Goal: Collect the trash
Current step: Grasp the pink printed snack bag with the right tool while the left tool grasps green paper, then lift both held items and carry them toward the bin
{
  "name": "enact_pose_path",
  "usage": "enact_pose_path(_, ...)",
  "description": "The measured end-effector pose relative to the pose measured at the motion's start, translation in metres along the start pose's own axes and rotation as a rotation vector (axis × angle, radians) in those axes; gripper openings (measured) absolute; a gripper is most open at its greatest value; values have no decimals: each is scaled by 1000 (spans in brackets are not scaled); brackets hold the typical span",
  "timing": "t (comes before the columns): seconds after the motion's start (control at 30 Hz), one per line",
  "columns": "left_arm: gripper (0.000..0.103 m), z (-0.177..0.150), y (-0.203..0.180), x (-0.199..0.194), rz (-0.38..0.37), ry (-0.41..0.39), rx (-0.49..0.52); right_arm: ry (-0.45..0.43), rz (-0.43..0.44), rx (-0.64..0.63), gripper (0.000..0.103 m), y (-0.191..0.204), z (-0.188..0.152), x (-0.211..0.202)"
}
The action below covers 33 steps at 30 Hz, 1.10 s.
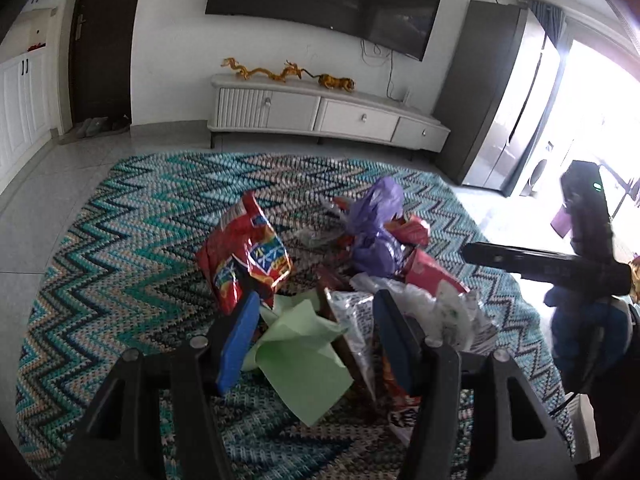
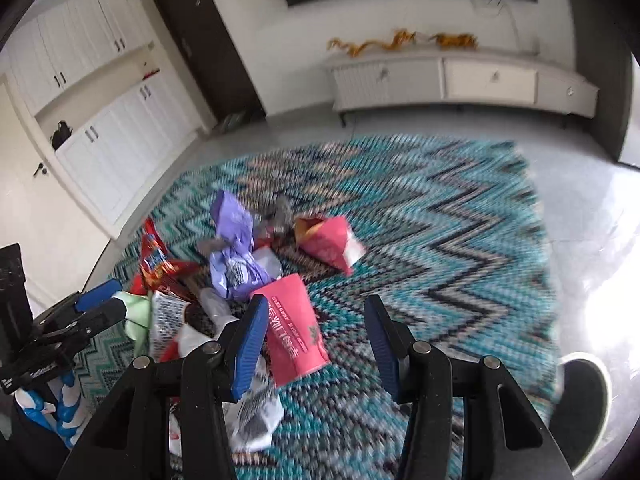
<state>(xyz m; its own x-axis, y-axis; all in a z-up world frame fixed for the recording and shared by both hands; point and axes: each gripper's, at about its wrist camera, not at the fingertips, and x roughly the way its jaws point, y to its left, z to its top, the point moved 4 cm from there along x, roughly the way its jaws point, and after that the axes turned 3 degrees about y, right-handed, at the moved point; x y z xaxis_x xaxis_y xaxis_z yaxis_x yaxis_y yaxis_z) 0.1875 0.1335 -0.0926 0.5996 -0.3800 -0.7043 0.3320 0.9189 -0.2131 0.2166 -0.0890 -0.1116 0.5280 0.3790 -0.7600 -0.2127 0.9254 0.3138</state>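
One pile of trash is recorded on a zigzag-patterned rug [image 1: 120,216] laid on a tiled floor [image 1: 36,208].

Counted in the pile:
- One red snack bag [image 1: 244,256], standing crumpled at the left of the pile, just past the left gripper's left fingertip.
- One purple plastic bag [image 1: 374,228], knotted, at the far middle.
- One green paper sheet [image 1: 300,344], lying between the left gripper's fingers.
- One printed clear wrapper [image 1: 352,320], beside the green sheet.
- Two pink packets: one pink packet [image 2: 294,328] lying between the right gripper's fingers, and one farther pink packet [image 2: 330,242] set apart at the far side of the pile.
- One white wrapper [image 2: 256,416] is noted under the right gripper's left finger.

Grippers, two:
- Left gripper [image 1: 316,340]: fingers spread apart over the green sheet and wrapper, nothing clamped.
- Right gripper [image 2: 314,336]: fingers spread apart, released, straddling the near pink packet; contact cannot be told.

One white TV cabinet [image 1: 328,112] is seen against the far wall, under one television [image 1: 324,0].
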Motion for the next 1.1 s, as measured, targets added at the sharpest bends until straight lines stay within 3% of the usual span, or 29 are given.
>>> enact_pose_path(0.23, 57, -13, 8, 16, -10, 33, -7, 67, 66, -38, 47, 14, -8, 36)
enact_pose_path(0.4, 52, -20, 9, 23, -11, 54, -11, 63, 68, -32, 30, 12, -14, 37)
enact_pose_path(0.73, 33, -27, 0, 5, -36, 25, -14, -61, 52, 21, 28, 3, -16, -10)
enact_pose_path(0.8, 23, -28, -3, -1, -39, 16, -13, -86, 46, 31, 28, 3, -19, -22)
enact_pose_path(1.1, 20, -30, -11, -38, -56, -36, -28, -177, 36, 65, 28, 5, -31, -74)
